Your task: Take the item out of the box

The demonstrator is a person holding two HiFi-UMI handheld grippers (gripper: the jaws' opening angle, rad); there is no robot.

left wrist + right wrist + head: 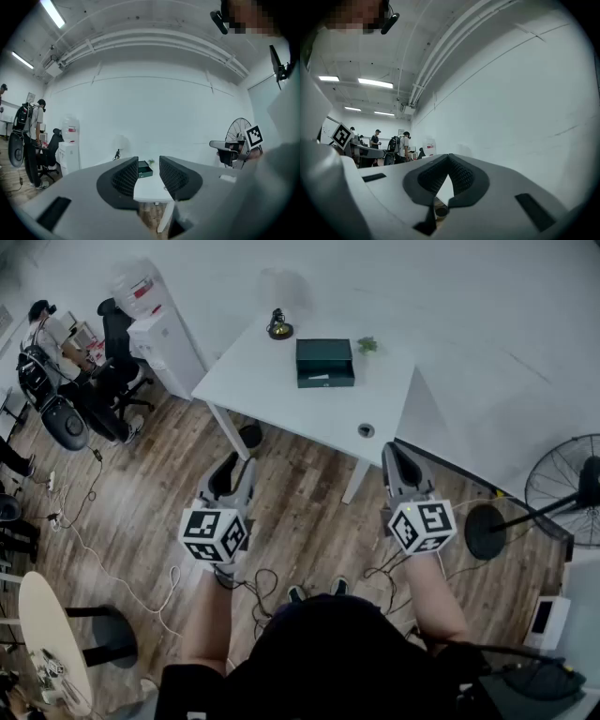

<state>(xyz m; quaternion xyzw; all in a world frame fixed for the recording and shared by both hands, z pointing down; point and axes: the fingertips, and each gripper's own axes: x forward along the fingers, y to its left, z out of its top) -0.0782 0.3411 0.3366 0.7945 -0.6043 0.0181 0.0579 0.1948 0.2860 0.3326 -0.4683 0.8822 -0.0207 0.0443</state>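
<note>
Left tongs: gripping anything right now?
No, the left tongs stand apart with nothing between them; only the distant white table shows through the gap.

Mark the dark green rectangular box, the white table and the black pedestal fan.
Dark green rectangular box [325, 360]: head view, middle of its top.
White table [272, 395]: head view, bare tabletop.
Black pedestal fan [561, 488]: head view, wire guard.

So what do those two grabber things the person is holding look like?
The left gripper and the right gripper are both grey, with curved jaws lined with black, bumpy pads. Each carries a white cube printed with black square patterns. Thin black cables trail below them. The person wears a dark top with short sleeves.
</note>
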